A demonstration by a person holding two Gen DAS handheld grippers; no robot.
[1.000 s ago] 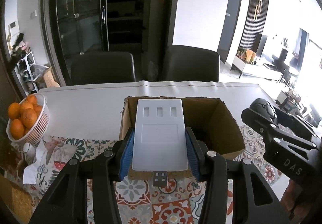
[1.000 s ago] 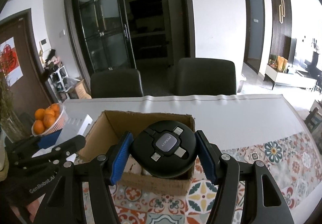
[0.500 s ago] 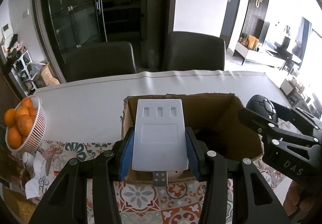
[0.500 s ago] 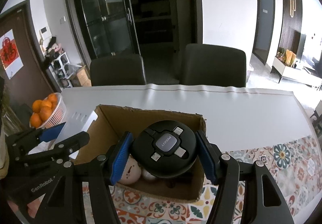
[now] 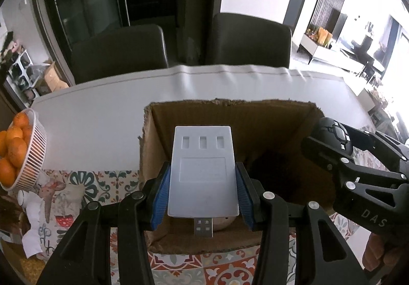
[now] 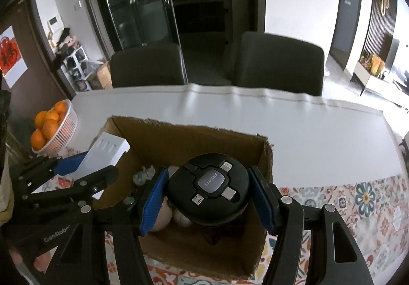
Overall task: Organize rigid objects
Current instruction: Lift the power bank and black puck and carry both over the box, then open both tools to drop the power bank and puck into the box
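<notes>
We are at a dining table point(image 6: 319, 146) with a plain white cover on its far part and a patterned tile cloth point(image 6: 358, 205) on the near part; two dark chairs point(image 5: 251, 42) stand at the far edge. A white basket of oranges point(image 6: 55, 129) sits at the far left.

An open cardboard box point(image 5: 255, 121) stands in the middle of the table, partly on the patterned cloth. Pale rounded things lie on its floor; we cannot tell what they are.

Our left gripper point(image 5: 203, 193) is clamped by its blue pads point(image 5: 159, 198) on the sides of a flat white USB hub point(image 5: 203, 172), whose metal plug points back toward the camera. The hub hangs over the near left part of the box.

Our right gripper point(image 6: 208, 199) grips a round black cable reel point(image 6: 208, 193) between its pads, with four connector tips showing around a grey centre marked PISEN. It is held above the box's near right part, just beside the left gripper.
</notes>
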